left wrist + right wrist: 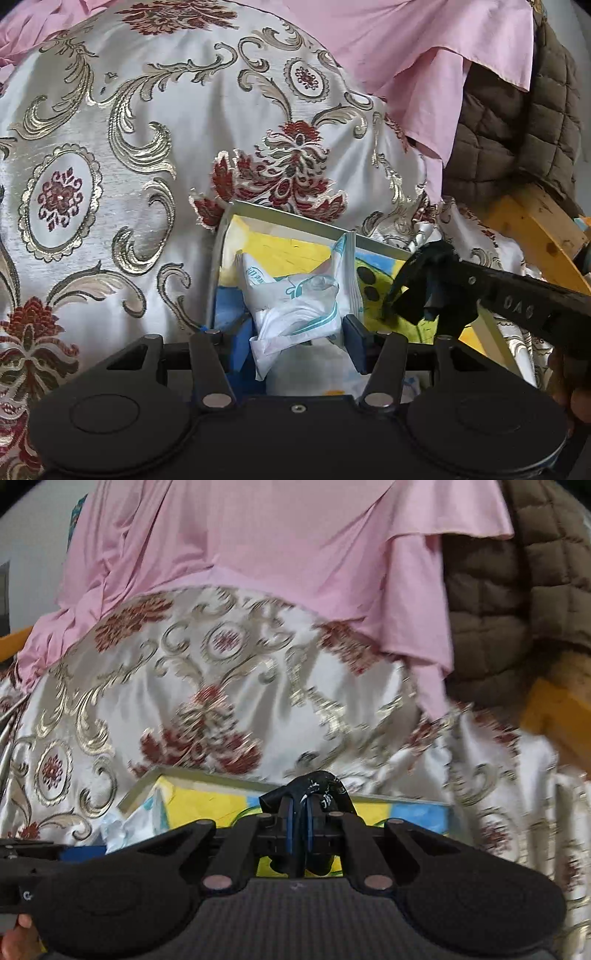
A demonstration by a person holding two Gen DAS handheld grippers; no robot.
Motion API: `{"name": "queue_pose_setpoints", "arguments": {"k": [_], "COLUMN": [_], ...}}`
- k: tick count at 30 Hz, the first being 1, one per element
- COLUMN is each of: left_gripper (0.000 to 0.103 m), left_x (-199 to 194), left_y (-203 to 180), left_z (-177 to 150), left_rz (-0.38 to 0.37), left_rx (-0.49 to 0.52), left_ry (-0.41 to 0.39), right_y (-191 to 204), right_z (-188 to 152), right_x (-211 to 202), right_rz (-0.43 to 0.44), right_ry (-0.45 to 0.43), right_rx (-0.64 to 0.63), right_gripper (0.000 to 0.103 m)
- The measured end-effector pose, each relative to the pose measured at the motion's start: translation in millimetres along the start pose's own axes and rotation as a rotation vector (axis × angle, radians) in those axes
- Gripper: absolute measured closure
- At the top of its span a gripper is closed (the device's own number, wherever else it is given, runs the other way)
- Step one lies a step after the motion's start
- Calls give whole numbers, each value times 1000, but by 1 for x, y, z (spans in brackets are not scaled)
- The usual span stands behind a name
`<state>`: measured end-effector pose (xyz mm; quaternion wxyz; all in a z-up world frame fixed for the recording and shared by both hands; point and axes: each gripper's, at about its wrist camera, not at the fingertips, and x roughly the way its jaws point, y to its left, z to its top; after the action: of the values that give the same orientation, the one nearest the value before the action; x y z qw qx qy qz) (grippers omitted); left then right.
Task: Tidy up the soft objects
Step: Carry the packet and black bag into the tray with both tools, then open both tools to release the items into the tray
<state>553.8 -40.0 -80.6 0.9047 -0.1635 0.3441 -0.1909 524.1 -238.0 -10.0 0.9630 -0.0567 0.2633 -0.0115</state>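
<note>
In the left wrist view my left gripper [295, 338] is shut on a crumpled white packet [299, 295] with teal print, its blue pads [351, 338] pressing both sides. The packet hangs over an open box [291, 218] with a yellow and blue inside. My right gripper [421, 299] comes in from the right, shut on a small black soft item [421, 266] above the box's right part. In the right wrist view the right gripper [300, 812] pinches the same black item [319, 781] over the box [207, 777], with the white packet [125, 827] at lower left.
The box rests against a white brocade cloth [147, 166] with gold scrolls and red flowers. A pink cloth [424, 66] drapes over it from behind. A brown quilted jacket [517, 122] hangs at the right above a yellow wooden frame [535, 229].
</note>
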Motion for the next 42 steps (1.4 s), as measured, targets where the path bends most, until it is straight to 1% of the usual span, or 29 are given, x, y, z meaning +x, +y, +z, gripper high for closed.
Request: {"name": "queue_pose_setpoints", "arguments": {"k": [3, 7, 13, 16, 20, 23, 25, 29, 31, 33, 36, 40, 42], "left_gripper": [47, 46, 44, 42, 39, 38, 37, 31, 28, 24, 17, 17, 16], "left_x": [1, 4, 4, 5, 4, 2, 2, -2, -6, -12, -25, -43, -54], "left_y": [-3, -9, -15, -18, -22, -23, -25, -31, -34, -37, -45, -55, -59], "left_z": [-1, -3, -10, -11, -11, -11, -12, -13, -12, -11, -10, -9, -9], "left_rz": [17, 31, 51, 55, 55, 55, 60, 70, 73, 74, 84, 98, 110], "left_rx": [27, 60, 108, 126, 141, 144, 150, 176, 180, 187, 201, 224, 218], "left_ry": [6, 18, 14, 15, 10, 8, 7, -5, -16, -29, -58, -79, -95], "right_y": [14, 23, 24, 21, 14, 10, 7, 4, 2, -2, -9, -23, -30], "right_z": [-4, -9, -15, -19, -21, -22, -22, -24, -24, -25, -24, -22, -20], "right_x": [6, 8, 7, 7, 7, 5, 4, -1, -6, -12, -23, -46, -59], "right_rz": [12, 29, 36, 37, 37, 37, 39, 41, 37, 33, 23, 11, 8], "right_ry": [24, 49, 74, 83, 87, 85, 83, 81, 76, 68, 53, 24, 10], "right_rx": [-22, -31, -41, -26, -7, 6, 21, 22, 23, 32, 30, 73, 86], "right_gripper": [95, 95, 94, 94, 91, 86, 80, 68, 58, 51, 45, 35, 32]}}
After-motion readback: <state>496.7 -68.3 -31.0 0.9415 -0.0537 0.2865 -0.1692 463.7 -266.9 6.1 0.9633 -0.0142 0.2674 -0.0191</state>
